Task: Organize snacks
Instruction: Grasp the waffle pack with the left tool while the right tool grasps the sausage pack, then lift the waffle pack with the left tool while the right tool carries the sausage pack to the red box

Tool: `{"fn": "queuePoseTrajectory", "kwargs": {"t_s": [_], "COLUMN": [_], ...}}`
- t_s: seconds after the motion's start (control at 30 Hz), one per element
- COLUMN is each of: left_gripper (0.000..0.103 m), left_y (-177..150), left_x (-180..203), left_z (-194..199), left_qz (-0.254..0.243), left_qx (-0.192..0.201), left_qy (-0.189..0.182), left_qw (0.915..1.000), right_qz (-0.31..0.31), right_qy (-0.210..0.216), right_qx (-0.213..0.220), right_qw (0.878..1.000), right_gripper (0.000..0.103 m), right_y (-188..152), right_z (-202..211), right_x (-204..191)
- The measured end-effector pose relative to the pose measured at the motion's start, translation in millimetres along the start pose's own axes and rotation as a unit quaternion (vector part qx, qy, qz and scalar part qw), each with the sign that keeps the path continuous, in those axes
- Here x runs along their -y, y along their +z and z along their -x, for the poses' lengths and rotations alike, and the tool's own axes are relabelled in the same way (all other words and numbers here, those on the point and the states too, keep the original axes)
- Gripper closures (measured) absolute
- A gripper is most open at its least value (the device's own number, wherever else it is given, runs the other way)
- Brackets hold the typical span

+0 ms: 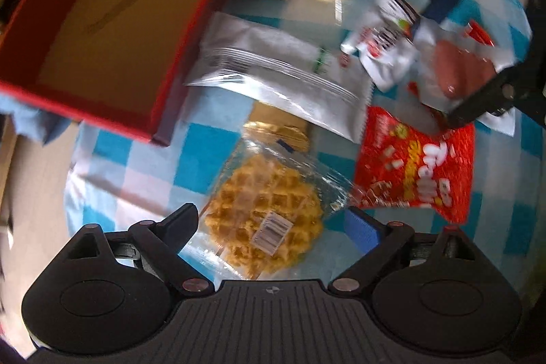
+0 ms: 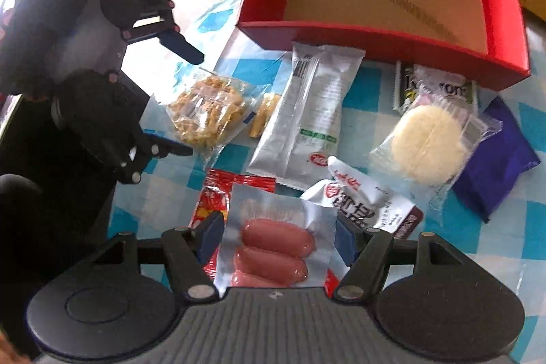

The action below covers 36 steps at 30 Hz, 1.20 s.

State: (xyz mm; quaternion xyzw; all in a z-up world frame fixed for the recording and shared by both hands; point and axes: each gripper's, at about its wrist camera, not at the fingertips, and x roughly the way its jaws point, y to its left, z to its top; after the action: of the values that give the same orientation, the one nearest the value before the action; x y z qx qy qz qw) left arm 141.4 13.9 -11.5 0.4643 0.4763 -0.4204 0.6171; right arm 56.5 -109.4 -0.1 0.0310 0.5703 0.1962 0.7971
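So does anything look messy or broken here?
Nothing looks broken or spilled. The red box holds no snacks; they lie jumbled on the checked cloth: the silver packet overlaps a yellow snack, and the round cake sits on other packets.

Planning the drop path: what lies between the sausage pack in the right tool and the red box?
In the right wrist view, a long silver packet lies between the sausage pack and the red box, its top end reaching the box's near wall.

Red crinkled foil snack bag [image 1: 414, 169]: white brand lettering, inverted and blurred, not fully legible. White-and-maroon sachet [image 2: 368, 203]: large Chinese characters. Clear waffle wrapper [image 1: 266, 220]: barcode sticker [image 1: 271, 231], digits unreadable.
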Motion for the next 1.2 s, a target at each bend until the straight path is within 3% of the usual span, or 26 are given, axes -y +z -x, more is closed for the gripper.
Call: {"fn": "queuePoseTrajectory", "kwargs": {"t_s": [0.2,0.27,0.37,0.57,0.7,0.83,1.0,1.07,1.2], "left_gripper": [0.006,0.005,0.008,0.009,0.0,0.0,0.001,0.009,0.019], "left_y": [-3.5,-7.0,-9.6,-15.6,-20.5,-38.9,-54.3,-61.8,-59.1], "left_x": [4.9,3.0,-2.4,-4.7,-6.7,-16.8,-17.6,-6.9,14.8], "left_z": [-32.5,-34.1,-34.2,-35.1,-38.9,-42.5,-37.5,-32.2,-21.7], "left_qz": [-0.005,0.025,0.123,0.316,0.393,0.467,0.516,0.532,0.54], "left_qx": [-0.017,-0.013,-0.007,-0.014,-0.012,0.01,0.027,0.039,0.044], "left_qy": [0.028,0.03,0.031,0.057,0.084,0.059,0.047,0.046,0.072], "left_qw": [0.9994,0.9992,0.9919,0.9469,0.9158,0.8824,0.8551,0.8447,0.8372], "right_qz": [0.005,0.006,0.015,0.014,0.007,-0.001,-0.005,-0.001,0.003], "right_qy": [-0.052,-0.074,-0.104,-0.094,-0.101,-0.104,-0.1,-0.103,-0.11], "right_qx": [0.008,0.014,0.022,0.022,0.022,0.029,0.036,0.041,0.042], "right_qw": [0.999,0.997,0.994,0.995,0.995,0.994,0.994,0.994,0.993], "right_gripper": [0.037,0.037,0.037,0.037,0.037,0.037,0.037,0.037,0.037], "right_y": [2.8,2.5,2.3,-1.7,-1.9,-1.8,-1.0,-1.0,-5.0], "right_z": [-0.9,-1.3,0.3,0.3,-3.8,-1.7,1.8,3.4,3.0], "right_x": [-2.0,-0.4,-1.5,0.0,5.9,10.5,12.4,11.5,12.6]}}
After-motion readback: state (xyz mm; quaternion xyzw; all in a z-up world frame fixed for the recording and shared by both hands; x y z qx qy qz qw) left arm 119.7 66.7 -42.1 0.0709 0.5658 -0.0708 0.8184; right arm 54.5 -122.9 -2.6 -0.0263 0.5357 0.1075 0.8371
